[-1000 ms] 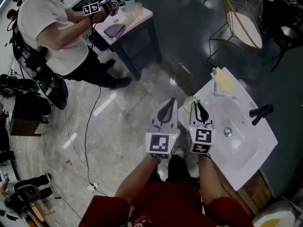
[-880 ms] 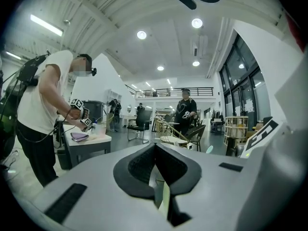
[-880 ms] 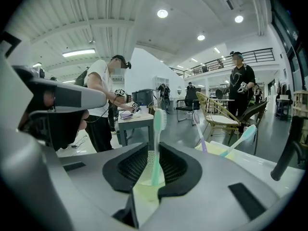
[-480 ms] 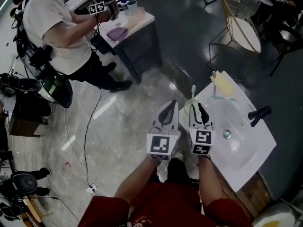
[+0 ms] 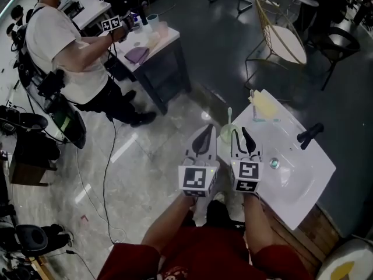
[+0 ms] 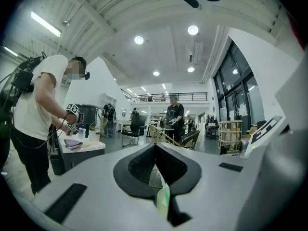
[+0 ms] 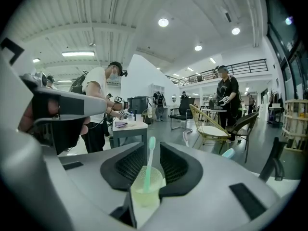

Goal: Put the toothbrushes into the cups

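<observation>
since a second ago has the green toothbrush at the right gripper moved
Yes. The green toothbrush has gone downward, into the pale green cup; earlier its head stood higher over that cup.

cup [image 7: 146,186]: the right gripper [image 7: 152,147] is covering its base; we are not making out whether the jaws are touching it.
spare toothbrushes [image 7: 186,137]: only the heads are showing.
pale sliver [image 6: 162,198]: we are failing to identify it under the left gripper [image 6: 155,150].

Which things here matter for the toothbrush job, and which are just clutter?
Job: pale green cup, toothbrush standing in it, yellow cup, two more toothbrushes at it.
Clutter: black tap, drain, wicker chair, grey table, purple cloth.
</observation>
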Demonstrator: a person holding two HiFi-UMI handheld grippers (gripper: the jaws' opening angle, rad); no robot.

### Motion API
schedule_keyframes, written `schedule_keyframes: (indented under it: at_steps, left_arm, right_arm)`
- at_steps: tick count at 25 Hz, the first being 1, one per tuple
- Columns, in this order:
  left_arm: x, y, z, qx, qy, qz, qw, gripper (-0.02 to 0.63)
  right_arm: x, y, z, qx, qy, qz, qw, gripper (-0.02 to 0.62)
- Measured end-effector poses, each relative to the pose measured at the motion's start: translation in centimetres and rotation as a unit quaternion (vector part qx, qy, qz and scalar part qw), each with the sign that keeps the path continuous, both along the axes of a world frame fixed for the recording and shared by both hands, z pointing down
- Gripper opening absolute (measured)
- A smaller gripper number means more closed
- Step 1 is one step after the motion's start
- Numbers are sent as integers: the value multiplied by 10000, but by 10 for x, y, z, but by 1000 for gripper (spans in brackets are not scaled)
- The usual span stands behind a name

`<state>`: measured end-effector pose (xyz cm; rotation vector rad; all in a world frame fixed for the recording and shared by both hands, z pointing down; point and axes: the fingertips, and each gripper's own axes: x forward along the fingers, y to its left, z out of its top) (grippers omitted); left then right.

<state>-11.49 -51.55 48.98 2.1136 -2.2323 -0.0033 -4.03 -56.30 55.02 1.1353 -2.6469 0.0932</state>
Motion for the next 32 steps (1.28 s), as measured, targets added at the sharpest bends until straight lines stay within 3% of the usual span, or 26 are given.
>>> schedule_keyframes:
  at_steps: [10,18,24,32]
  left_arm:
    - [36,4,-34,312,148,669,9972,29]
    - [79,6,-46,522,222,1350,9892,29]
    - [133,10,-55,592,291,2082,9759,29]
    - [202,27,-70,726,258,3102,9476,29]
  right_arm:
    - [48,16,-44,379,-69,747,9965,107]
    - [104,32,-75,763,-122,1498,9857,107]
    - [162,53,-99,1063,-149,2259,9682,107]
    - [237,97,-125,1353,-72,3308,9339,107]
